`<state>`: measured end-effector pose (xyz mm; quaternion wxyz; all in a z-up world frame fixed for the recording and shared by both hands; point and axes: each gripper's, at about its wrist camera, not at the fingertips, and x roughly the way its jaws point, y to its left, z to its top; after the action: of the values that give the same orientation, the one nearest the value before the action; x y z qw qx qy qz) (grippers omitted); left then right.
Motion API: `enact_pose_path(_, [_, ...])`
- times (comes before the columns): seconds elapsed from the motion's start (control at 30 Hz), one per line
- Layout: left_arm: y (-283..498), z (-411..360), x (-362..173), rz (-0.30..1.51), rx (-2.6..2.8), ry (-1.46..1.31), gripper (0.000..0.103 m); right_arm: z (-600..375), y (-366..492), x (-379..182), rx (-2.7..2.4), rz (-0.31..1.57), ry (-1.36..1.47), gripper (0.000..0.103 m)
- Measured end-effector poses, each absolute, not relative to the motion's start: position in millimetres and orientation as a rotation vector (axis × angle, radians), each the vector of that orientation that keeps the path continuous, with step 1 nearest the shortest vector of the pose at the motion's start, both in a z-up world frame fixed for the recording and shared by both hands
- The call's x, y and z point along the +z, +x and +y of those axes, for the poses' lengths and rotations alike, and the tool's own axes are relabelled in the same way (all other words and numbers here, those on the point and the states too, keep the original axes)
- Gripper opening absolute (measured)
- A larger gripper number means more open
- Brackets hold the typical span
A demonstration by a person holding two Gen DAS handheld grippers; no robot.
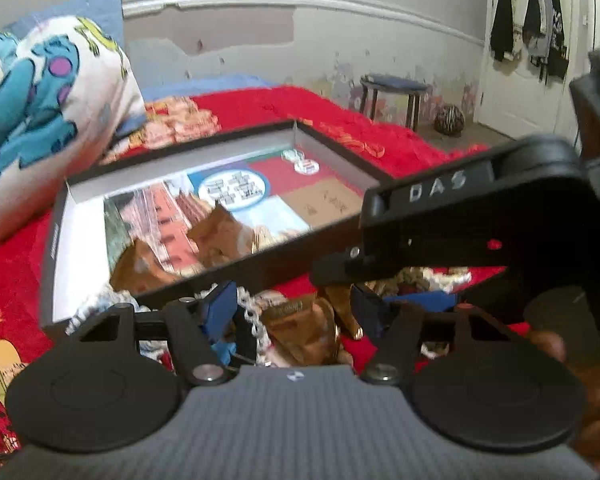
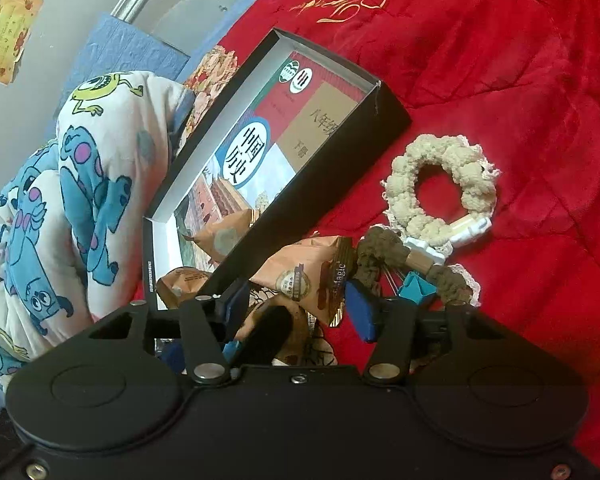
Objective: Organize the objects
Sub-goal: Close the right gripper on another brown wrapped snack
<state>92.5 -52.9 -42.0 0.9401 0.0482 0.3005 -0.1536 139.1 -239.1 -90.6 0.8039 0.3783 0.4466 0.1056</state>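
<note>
**Box partly filled, snacks and crochet rings left**

My shallow black cardboard box point(image 2: 384, 108) lies on the red bed blanket point(image 2: 500, 80), already holding a textbook point(image 2: 260, 148) and some tan snack packets point(image 2: 220, 236). My right gripper point(image 2: 296, 304) stands open around another tan snack packet point(image 2: 300, 268); my left gripper point(image 1: 296, 308) is open over a brown wrapper point(image 1: 300, 328). The cream crochet ring point(image 2: 440, 184) lies just beside the box, outside it.

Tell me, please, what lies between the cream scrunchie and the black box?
Bare red blanket, seen in the right wrist view, separates the cream scrunchie from the black box.
</note>
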Motion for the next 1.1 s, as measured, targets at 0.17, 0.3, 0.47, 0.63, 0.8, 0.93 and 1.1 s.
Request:
enact_pose_path(0.17, [92, -61, -45, 0.619, -0.357, 0.111, 0.073, -239, 139, -90, 0.221, 0.950, 0.800, 0.052])
enact_pose_path(0.3, [99, -66, -57, 0.672, -0.335, 0.136, 0.059, -238, 137, -90, 0.216, 0.943, 0.783, 0.053])
enact_pose_path(0.47, [104, -61, -64, 0.688, -0.296, 0.087, 0.047, -236, 138, -92, 0.210, 0.945, 0.788, 0.053])
enact_pose_path(0.63, [106, -62, -68, 0.686, -0.288, 0.100, 0.041, -233, 139, -94, 0.207, 0.947, 0.788, 0.053])
enact_pose_path(0.8, [106, -61, -66, 0.682, -0.277, 0.095, 0.035, -238, 140, -97, 0.208, 0.949, 0.831, 0.053])
enact_pose_path(0.93, [106, -59, -65, 0.684, -0.278, 0.078, 0.033, -239, 141, -97, 0.208, 0.949, 0.823, 0.053])
enact_pose_path(1.1, [105, -59, -64, 0.684, -0.273, 0.086, 0.033, -238, 141, -97, 0.208, 0.950, 0.819, 0.050])
